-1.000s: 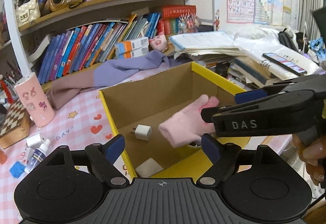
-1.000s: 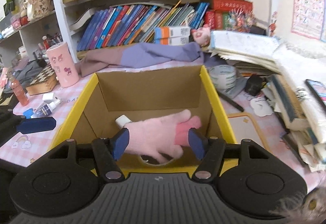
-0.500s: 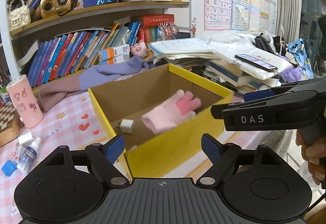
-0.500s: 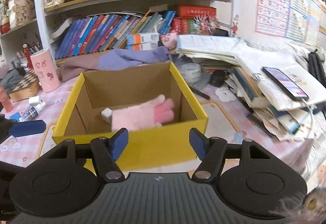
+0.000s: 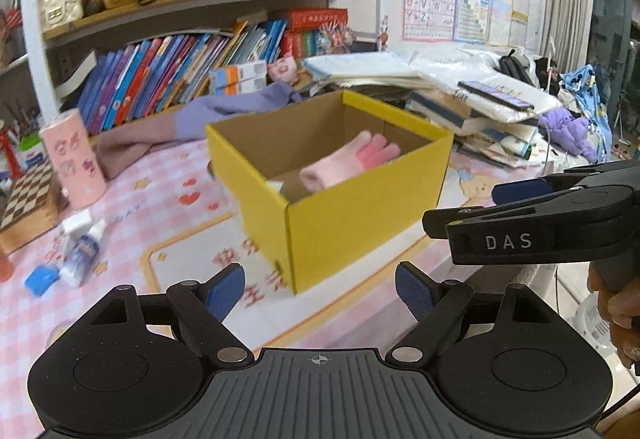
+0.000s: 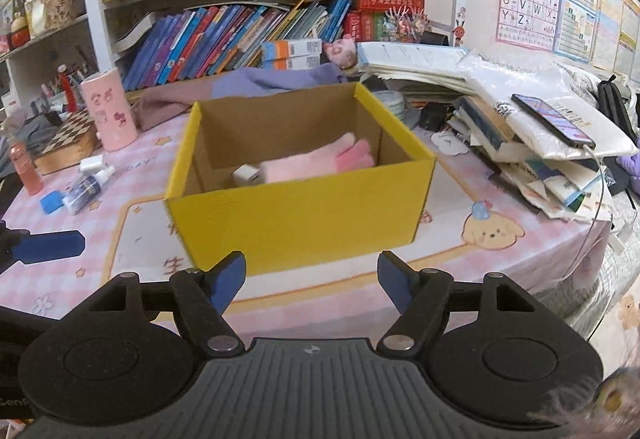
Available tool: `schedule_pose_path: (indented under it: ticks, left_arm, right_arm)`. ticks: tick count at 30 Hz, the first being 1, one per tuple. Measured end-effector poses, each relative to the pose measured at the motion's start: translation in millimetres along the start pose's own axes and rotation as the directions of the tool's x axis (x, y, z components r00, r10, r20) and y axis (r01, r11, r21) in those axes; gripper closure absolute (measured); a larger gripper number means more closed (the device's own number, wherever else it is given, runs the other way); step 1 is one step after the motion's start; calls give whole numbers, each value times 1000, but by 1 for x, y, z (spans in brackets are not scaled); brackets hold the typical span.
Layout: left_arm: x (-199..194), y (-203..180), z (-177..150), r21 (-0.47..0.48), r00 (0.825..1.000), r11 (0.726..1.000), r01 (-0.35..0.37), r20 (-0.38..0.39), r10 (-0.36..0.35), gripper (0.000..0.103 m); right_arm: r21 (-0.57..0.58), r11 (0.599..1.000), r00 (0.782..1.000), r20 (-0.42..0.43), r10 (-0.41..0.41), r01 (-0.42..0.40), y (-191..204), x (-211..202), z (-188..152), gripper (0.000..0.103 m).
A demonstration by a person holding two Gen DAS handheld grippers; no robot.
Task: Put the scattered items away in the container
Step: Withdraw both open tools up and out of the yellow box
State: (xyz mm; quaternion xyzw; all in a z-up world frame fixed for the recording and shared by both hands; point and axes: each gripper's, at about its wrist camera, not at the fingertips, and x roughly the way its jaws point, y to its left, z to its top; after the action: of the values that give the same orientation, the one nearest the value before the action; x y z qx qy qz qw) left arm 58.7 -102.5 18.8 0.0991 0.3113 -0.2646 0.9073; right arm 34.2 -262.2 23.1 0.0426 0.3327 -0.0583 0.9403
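Note:
A yellow cardboard box (image 5: 360, 223) (image 6: 304, 223) stands on the pink checked tablecloth. Inside it lie a pink glove (image 5: 348, 161) (image 6: 316, 163) and a white charger plug (image 6: 247, 174). My left gripper (image 5: 320, 291) is open and empty, pulled back in front of the box. My right gripper (image 6: 312, 279) is open and empty, also back from the box; it shows from the side in the left wrist view (image 5: 532, 215). A small dropper bottle (image 5: 82, 253) (image 6: 86, 189), a blue cap (image 5: 37, 280) (image 6: 51, 202) and a small white block (image 6: 91, 164) lie on the cloth to the left.
A pink cup (image 6: 108, 111) and a checkered box (image 6: 70, 141) stand at the left. A purple cloth (image 6: 256, 83) lies behind the box. Stacked books and papers with a phone (image 6: 552, 119) fill the right. Bookshelves rise behind.
My right gripper let go of the pink glove, which dropped into the box. Both grippers have drawn back and up, away from the box.

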Motion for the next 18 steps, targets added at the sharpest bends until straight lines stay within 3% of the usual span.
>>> schedule_pose_path:
  ticks: [18]
  left_arm:
    - [-47,38,-46,-32,996,997,-67,-55,65,15]
  right_arm:
    - [-4,998,997,-41,66,-66,65,-20,-34,22]
